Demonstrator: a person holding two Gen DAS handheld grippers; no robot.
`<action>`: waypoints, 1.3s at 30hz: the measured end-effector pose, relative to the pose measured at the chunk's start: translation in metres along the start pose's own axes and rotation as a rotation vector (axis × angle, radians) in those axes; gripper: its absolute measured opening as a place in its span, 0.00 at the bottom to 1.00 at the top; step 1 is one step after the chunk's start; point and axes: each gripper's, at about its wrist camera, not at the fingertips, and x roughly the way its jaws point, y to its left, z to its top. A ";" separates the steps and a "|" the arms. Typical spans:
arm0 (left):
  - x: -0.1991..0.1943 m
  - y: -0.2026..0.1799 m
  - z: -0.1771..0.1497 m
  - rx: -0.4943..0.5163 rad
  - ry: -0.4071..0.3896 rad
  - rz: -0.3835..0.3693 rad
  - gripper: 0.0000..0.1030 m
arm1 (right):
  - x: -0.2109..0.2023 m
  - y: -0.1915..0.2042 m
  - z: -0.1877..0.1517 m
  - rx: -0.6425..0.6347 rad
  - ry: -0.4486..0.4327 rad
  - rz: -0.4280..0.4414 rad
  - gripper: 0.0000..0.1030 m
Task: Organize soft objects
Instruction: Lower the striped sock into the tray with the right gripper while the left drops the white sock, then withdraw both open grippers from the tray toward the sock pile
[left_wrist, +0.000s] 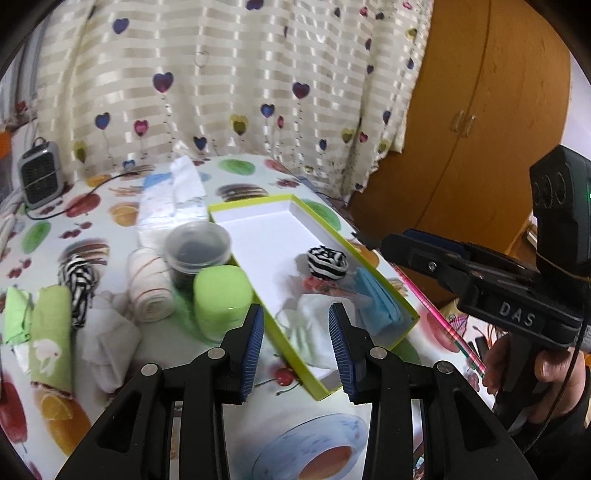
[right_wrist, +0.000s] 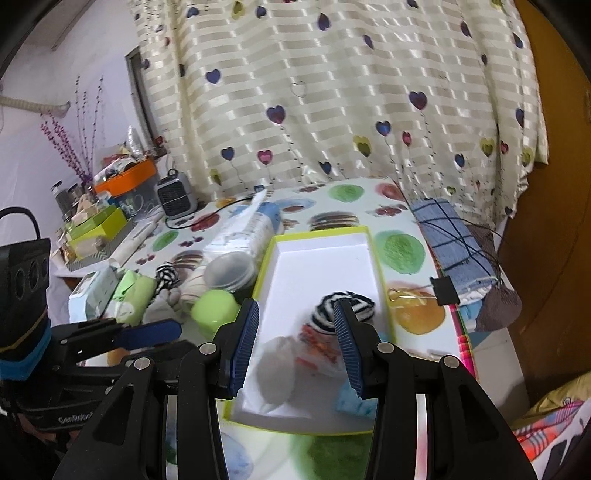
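Soft rolled black-and-white striped sock (left_wrist: 328, 262) lies inside the shallow white cardboard box with lime-green rim (left_wrist: 258, 206), beside a folded light-blue cloth (left_wrist: 378, 299) and a white cloth (left_wrist: 314, 325). "DAS" marks the right gripper (right_wrist: 295, 343). The fruit-print tablecloth (left_wrist: 110, 206) meets a heart-patterned curtain (left_wrist: 221, 74). Left gripper (left_wrist: 297, 343) and right gripper both gape, empty.

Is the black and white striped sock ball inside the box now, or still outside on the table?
Inside. The striped sock ball lies on the white floor of the green-edged box, within its walls, beside other soft items.
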 end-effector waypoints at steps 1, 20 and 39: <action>-0.003 0.001 -0.001 -0.005 -0.005 0.005 0.34 | -0.001 0.006 0.000 -0.013 0.000 0.005 0.43; -0.027 0.026 -0.008 -0.065 -0.041 0.057 0.34 | 0.000 0.048 -0.003 -0.110 0.015 0.052 0.44; -0.039 0.050 -0.016 -0.118 -0.055 0.107 0.34 | 0.007 0.070 -0.005 -0.159 0.032 0.083 0.44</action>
